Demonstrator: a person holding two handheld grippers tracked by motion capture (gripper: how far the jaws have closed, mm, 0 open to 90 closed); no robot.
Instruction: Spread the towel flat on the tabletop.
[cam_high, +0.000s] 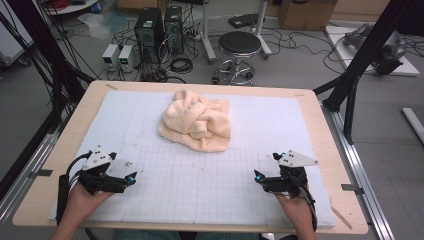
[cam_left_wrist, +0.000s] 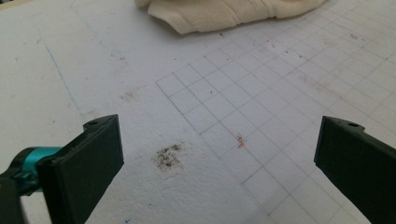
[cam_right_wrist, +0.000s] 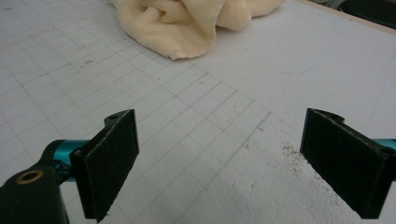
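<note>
A crumpled cream towel (cam_high: 196, 120) lies in a heap on the white gridded mat (cam_high: 210, 195), a little beyond the middle. My left gripper (cam_high: 122, 166) rests low at the near left, held by a hand, its jaws wide apart with nothing between them. At the near right my right gripper (cam_high: 267, 166) is held the same way, open and empty. Both point inward toward the towel, well short of it. In the left gripper view the left gripper (cam_left_wrist: 219, 140) frames bare mat, with the towel (cam_left_wrist: 224, 14) at the top edge. The right gripper (cam_right_wrist: 224, 140) also frames bare mat, the towel (cam_right_wrist: 177, 23) lying beyond it.
The mat covers a wooden table (cam_high: 60, 150) with a bare rim all round. Black frame posts (cam_high: 365, 55) stand at the far corners. On the floor beyond the far edge are a round stool (cam_high: 239, 45), computer cases (cam_high: 150, 27) and cables.
</note>
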